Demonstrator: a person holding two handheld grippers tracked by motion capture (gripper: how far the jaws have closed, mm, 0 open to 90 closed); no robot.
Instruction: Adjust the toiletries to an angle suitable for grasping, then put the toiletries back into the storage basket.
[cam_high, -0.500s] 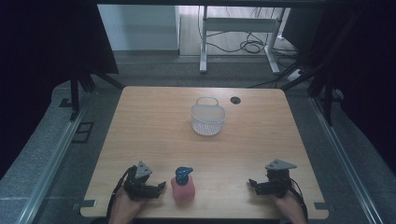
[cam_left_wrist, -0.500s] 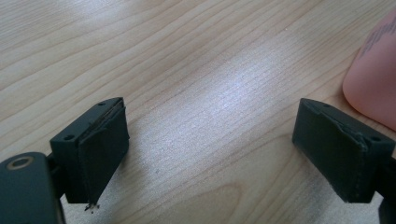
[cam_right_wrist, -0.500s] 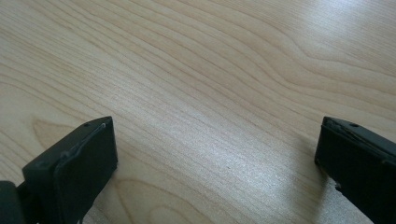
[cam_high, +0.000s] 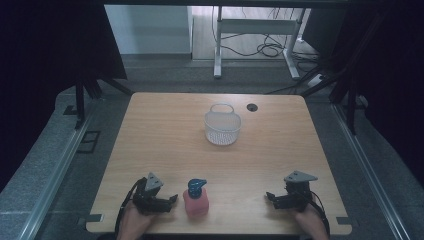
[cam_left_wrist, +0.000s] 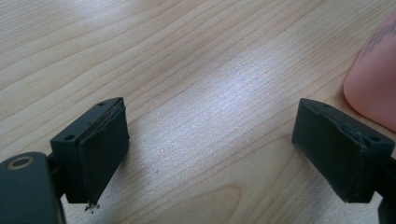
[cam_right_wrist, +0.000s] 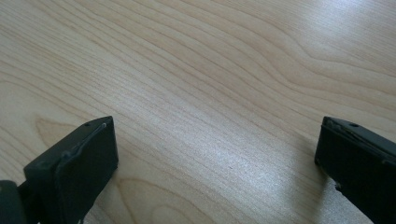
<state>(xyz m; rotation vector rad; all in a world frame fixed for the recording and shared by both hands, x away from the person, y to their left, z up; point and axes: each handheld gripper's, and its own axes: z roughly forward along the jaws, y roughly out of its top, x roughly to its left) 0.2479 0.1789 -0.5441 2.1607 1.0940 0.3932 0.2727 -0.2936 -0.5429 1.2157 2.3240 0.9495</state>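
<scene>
Down at the near edge of the wooden table, we hold the left gripper at about seven o'clock from the table's middle, low over the wood, its nose turned toward three o'clock. Its jaws stand wide apart with bare tabletop between them and nothing in their hold. In the left gripper view the two black pads frame plain wood grain, and the pink soap bottle shows at two o'clock, just past the right-hand pad, near it but apart. From above, the bottle stands upright just beside that gripper, at roughly six o'clock from the table's centre, its blue pump top pointing up. Our right gripper rests at about five o'clock, well apart from the bottle, nose turned toward nine o'clock. Its jaws too are spread wide and empty, with clean wood between the pads. At twelve o'clock from the bottle, far up the table, sits a white mesh basket.
</scene>
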